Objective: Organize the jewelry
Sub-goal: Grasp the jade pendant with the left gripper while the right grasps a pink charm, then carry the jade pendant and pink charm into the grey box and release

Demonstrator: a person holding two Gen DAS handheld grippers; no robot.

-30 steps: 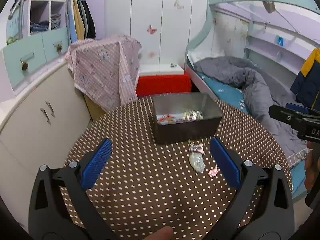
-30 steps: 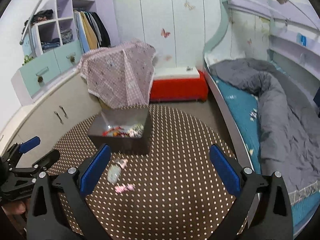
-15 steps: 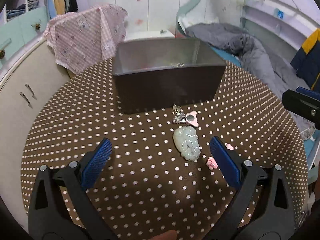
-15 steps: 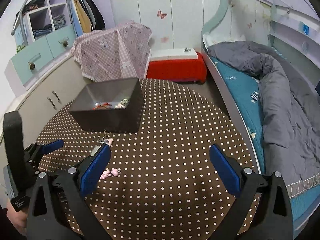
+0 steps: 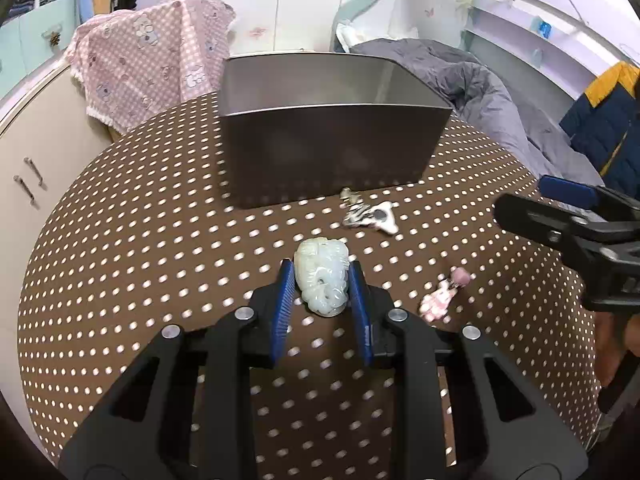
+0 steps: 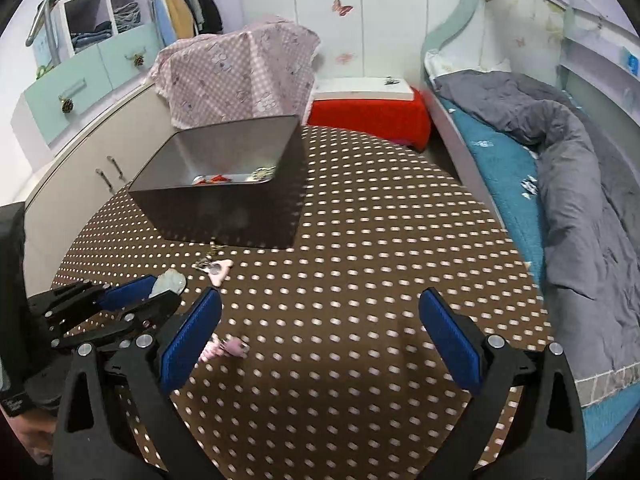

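Observation:
My left gripper (image 5: 321, 280) is shut on a pale green jade pendant (image 5: 322, 276) that lies on the brown dotted table (image 5: 140, 240); it also shows in the right wrist view (image 6: 170, 282). A silver and pink trinket (image 5: 370, 216) lies just in front of the dark metal box (image 5: 332, 152). A small pink piece (image 5: 440, 298) lies to the right of the pendant, and in the right wrist view (image 6: 224, 350) beside the left finger. My right gripper (image 6: 320, 330) is open and empty above the table. The box (image 6: 224, 208) holds several jewelry pieces.
A pink patterned cloth (image 5: 152, 60) drapes a chair behind the table. A bed with a grey duvet (image 6: 580, 184) runs along the right. White cabinets (image 5: 36, 152) stand at the left. A red stool (image 6: 368, 114) is behind the table.
My left gripper has moved down and forward to the jade pendant and closed its fingers on it. My right gripper has moved lower and nearer the pink piece, still open.

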